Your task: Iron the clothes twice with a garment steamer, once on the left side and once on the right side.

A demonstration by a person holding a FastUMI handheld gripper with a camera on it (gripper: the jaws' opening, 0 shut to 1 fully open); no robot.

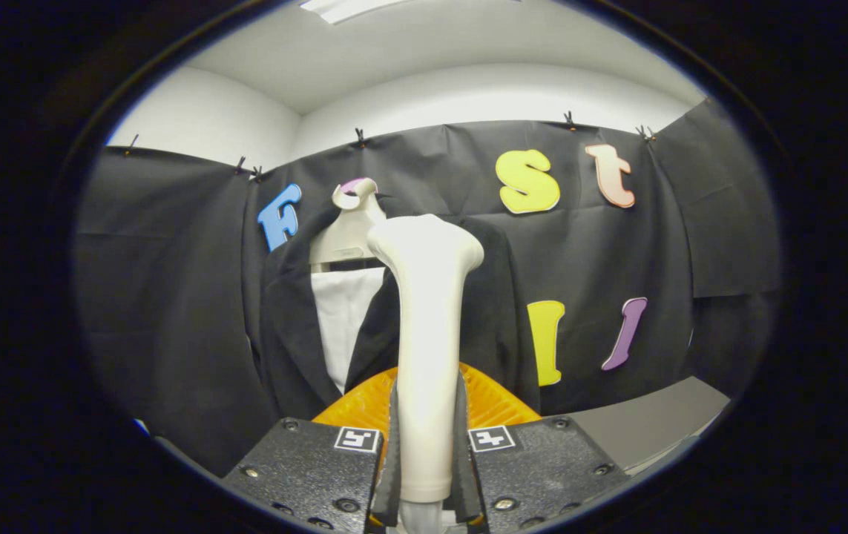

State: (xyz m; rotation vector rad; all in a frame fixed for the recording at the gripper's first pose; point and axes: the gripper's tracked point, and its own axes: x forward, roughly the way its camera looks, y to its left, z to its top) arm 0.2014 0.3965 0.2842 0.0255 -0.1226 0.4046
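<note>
My gripper [427, 445] is shut on the cream handle of the garment steamer [427, 311], both fingers pressing its sides. The steamer stands upright between the fingers, and its wide head reaches up in front of the clothes. Beyond it a black jacket [290, 326] over a white shirt [342, 319] hangs on a pale hanger [346, 230] against the booth wall. The steamer head covers the middle and right part of the jacket's front. The jacket's left lapel and the shirt front show just left of the steamer.
An orange ribbed part [494, 400] of the gripper sits behind the handle. A grey table top [646, 419] lies low to the right, beyond the right finger. Black cloth walls close the booth on all sides.
</note>
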